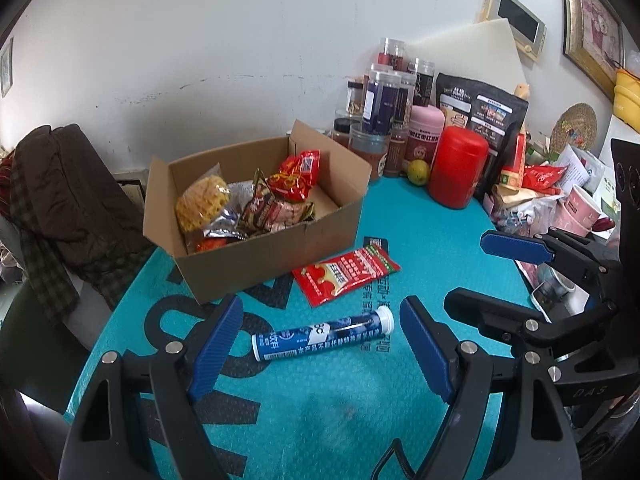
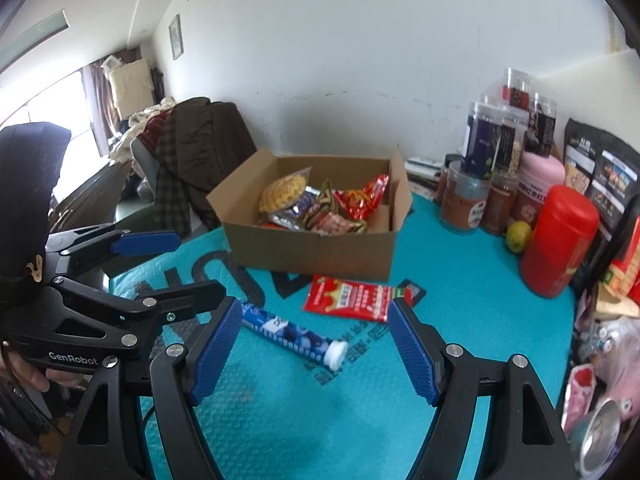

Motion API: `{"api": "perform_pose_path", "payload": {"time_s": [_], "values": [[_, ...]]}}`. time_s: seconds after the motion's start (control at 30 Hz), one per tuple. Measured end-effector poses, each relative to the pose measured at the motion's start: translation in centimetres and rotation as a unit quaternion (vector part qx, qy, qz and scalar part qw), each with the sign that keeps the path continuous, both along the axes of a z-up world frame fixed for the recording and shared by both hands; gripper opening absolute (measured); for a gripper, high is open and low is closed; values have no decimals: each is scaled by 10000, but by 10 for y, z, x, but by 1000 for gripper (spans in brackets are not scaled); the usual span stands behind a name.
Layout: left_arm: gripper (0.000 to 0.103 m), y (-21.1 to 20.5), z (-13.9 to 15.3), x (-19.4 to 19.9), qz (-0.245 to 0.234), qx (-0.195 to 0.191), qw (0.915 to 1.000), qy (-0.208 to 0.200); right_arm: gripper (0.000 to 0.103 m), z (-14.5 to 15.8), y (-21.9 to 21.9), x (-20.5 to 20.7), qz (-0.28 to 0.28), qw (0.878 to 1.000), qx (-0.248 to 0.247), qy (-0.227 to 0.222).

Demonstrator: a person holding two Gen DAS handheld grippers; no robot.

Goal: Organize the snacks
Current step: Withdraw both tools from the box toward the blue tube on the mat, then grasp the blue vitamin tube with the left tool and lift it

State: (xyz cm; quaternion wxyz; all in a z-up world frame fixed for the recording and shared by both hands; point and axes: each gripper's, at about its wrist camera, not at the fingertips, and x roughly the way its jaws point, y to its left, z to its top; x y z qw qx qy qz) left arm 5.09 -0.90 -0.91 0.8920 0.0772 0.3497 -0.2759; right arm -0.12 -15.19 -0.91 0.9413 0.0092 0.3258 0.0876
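An open cardboard box (image 1: 276, 248) (image 2: 312, 252) stands on the teal mat and holds several snack packets. In front of it lie a red snack packet (image 1: 344, 276) (image 2: 352, 300) and a blue tube with a white cap (image 1: 320, 336) (image 2: 292, 336). My left gripper (image 1: 322, 306) (image 2: 200, 265) hangs open just above the tube, which shows between its blue pads without touching them. My right gripper (image 2: 315, 308) (image 1: 468, 271) is open too, beside the left one, with the red packet and the tube's cap end ahead of its fingers. Neither holds anything.
Jars, a red canister (image 1: 458, 166) (image 2: 558, 240), a black pouch (image 1: 484, 120) and a lime (image 1: 418, 172) crowd the back right. Cups, bags and a can (image 2: 600, 436) line the right edge. A chair draped with a brown jacket (image 1: 68, 200) stands left of the table.
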Motion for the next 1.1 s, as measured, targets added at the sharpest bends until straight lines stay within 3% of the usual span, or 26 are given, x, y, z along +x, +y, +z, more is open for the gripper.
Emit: {"api": "perform_pose_path", "payload": {"time_s": [0.53, 0.9, 1.0, 1.1], "values": [[81, -33, -62, 24, -313, 613, 9960, 576, 76, -67, -29, 8, -468, 9956, 117, 807], [81, -51, -96, 52, -685, 897, 9886, 993, 76, -89, -42, 27, -419, 9924, 180, 1144], [81, -55, -101, 57, -773, 1163, 9868, 819, 76, -92, -44, 34, -349, 9916, 211, 1227], [81, -58, -109, 66, -983, 1199, 9827, 1019, 76, -93, -48, 42, -332, 9909, 213, 1289]]}}
